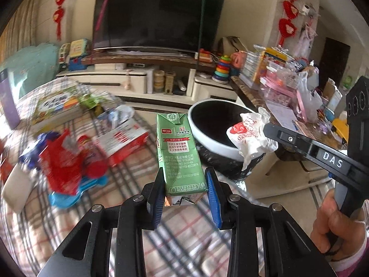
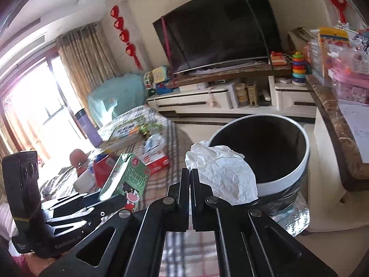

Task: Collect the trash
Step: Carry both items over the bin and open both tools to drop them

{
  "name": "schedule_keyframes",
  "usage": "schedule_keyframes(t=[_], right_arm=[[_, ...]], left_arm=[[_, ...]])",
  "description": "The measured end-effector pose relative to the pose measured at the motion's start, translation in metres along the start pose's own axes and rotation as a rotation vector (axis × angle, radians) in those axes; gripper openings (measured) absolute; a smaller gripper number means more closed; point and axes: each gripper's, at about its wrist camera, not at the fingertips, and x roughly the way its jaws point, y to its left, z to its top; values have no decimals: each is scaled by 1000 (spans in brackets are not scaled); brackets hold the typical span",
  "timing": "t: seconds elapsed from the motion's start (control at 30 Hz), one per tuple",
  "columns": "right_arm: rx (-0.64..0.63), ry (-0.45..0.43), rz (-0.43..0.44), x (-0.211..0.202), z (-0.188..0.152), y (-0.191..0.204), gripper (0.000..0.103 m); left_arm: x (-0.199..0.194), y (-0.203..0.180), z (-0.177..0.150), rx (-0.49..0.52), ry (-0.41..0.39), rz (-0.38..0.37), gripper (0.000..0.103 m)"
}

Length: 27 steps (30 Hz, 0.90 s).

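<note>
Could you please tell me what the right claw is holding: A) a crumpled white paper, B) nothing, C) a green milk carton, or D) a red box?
A: the right claw is shut on the crumpled white paper in front of the bin, while the green milk carton sits in the left claw.

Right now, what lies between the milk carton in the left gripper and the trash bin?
Nothing: in the left wrist view only plaid cloth shows between the milk carton and the trash bin.
</note>
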Motion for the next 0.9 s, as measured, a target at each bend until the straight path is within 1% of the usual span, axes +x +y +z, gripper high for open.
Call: schedule_keyframes(t=[0.3, 0.6, 0.9], right_arm=[[35, -16, -34, 7, 21, -35, 1], [77, -7, -58, 25, 35, -70, 1], [109, 10, -71, 40, 44, -94, 1]], left_arm=[[48, -13, 42, 38, 11, -58, 32], [100, -23, 77, 48, 32, -84, 32], [138, -32, 91, 49, 68, -98, 32]])
